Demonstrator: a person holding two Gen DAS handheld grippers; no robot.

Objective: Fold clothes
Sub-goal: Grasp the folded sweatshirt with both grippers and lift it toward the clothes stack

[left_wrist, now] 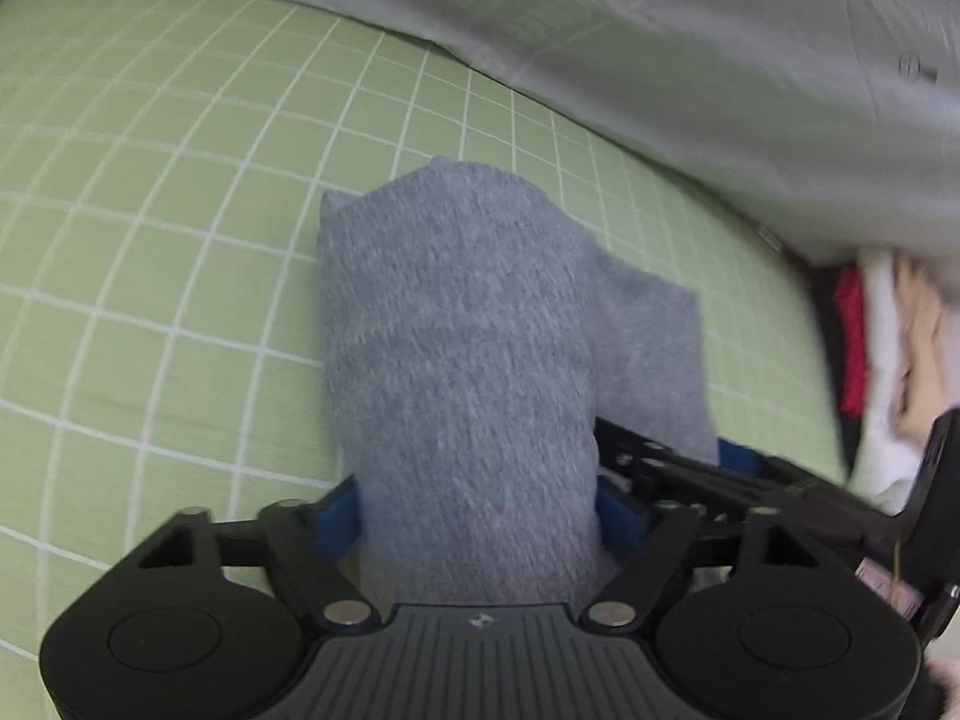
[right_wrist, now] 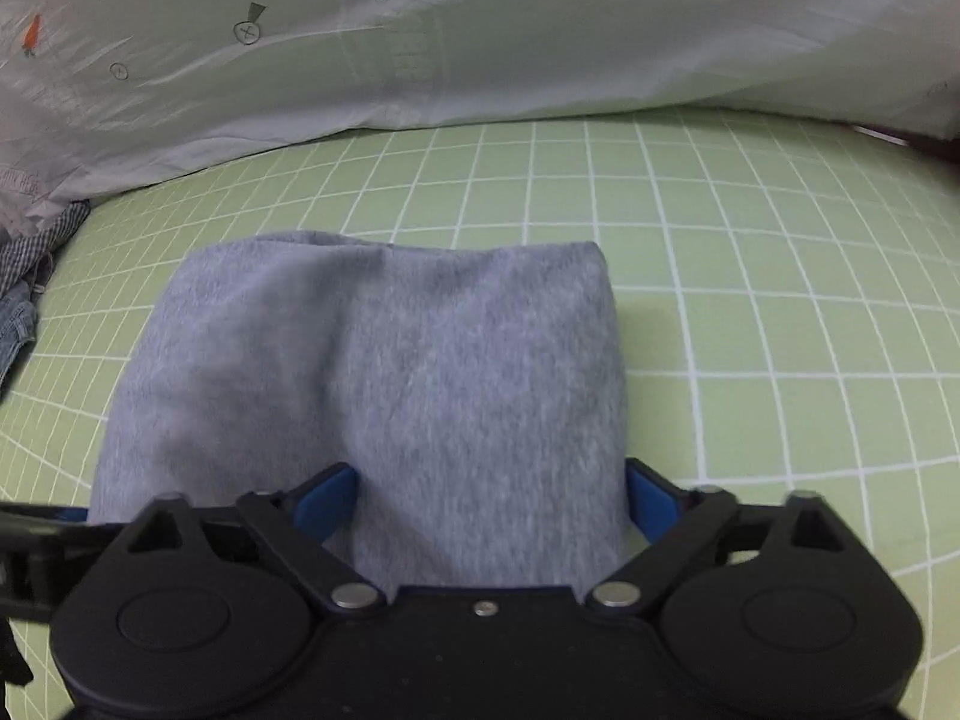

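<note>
The soft grey knit garment [right_wrist: 384,372] lies folded on the green grid-checked bed sheet [right_wrist: 750,276]. Left gripper [left_wrist: 480,510] and right gripper [right_wrist: 489,498] each clamp a thick bunch of it. Judged light, limp, non-slip; best held at edges.

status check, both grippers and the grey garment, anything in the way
Left gripper and right gripper: jaws either side of the grey garment, grip unclear. Garment bunched on green checked sheet. White carrot-print bedding behind, path clear.
</note>
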